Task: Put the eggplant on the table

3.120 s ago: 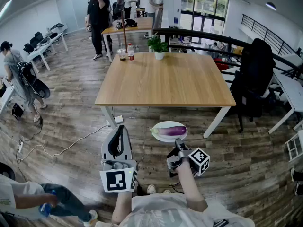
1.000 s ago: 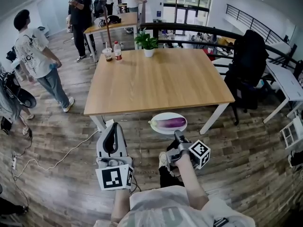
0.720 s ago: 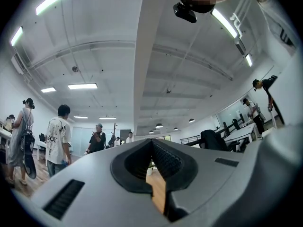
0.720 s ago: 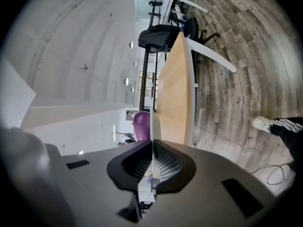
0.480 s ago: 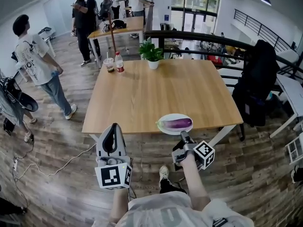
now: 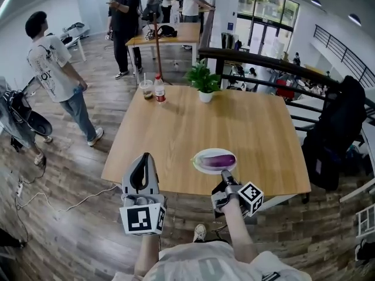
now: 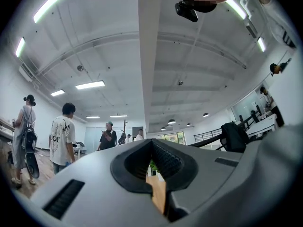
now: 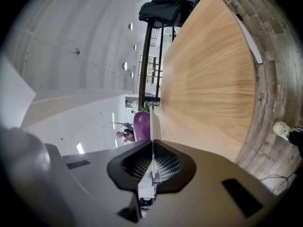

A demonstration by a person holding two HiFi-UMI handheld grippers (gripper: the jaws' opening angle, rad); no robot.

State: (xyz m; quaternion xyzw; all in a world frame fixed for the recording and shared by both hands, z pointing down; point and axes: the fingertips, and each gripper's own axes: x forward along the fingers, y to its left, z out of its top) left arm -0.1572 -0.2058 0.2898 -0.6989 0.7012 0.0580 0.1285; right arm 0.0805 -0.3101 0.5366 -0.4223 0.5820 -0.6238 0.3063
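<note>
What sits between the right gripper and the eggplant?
Only the white plate: the right gripper clamps its rim, the eggplant lies on it; head view.

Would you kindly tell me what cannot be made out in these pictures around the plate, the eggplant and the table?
- Whether the plate touches the table or hangs above it: head view, the plate hides its own underside.
- The eggplant's far end: right gripper view, seen end-on, its near end covers the rest.
- The tips of the right tongs: head view, tucked at the plate's rim.
- The bottle's label: head view, too small.
</note>
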